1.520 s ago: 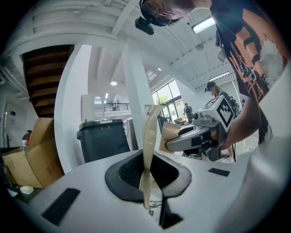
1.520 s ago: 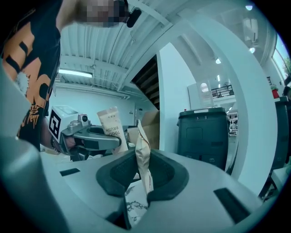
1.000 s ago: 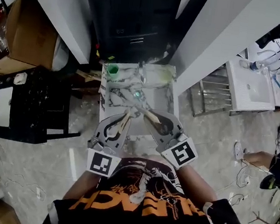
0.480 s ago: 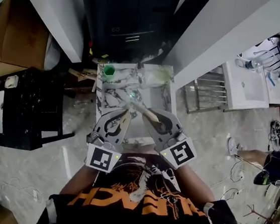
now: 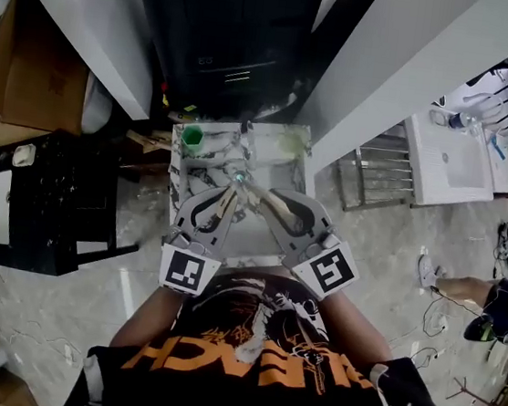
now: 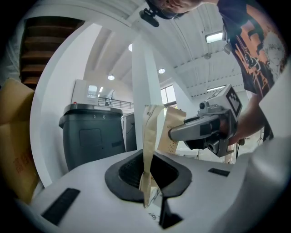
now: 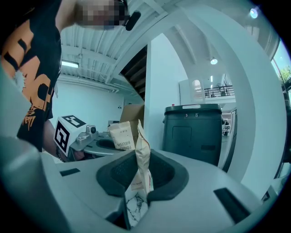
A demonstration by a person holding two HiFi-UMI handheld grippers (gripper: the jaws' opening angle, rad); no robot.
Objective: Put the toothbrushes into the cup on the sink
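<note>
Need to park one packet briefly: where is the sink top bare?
Bare marble on the sink top lies along its right side, between the pale green patch and the right gripper. The green cup takes the back left; the left gripper and both toothbrush packets crowd the front.

One beige toothbrush packet [image 6: 149, 136] and a second packet [image 7: 142, 159] are being held upright over the marbled sink [image 5: 197, 177]; the green cup [image 5: 192, 135] is standing at its far-left corner.

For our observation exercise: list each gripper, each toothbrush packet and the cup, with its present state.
Left gripper: shut on left toothbrush packet.
Right gripper: shut on right toothbrush packet.
Both packets: held, not yet in cup.
Green cup: upright on sink corner.
</note>
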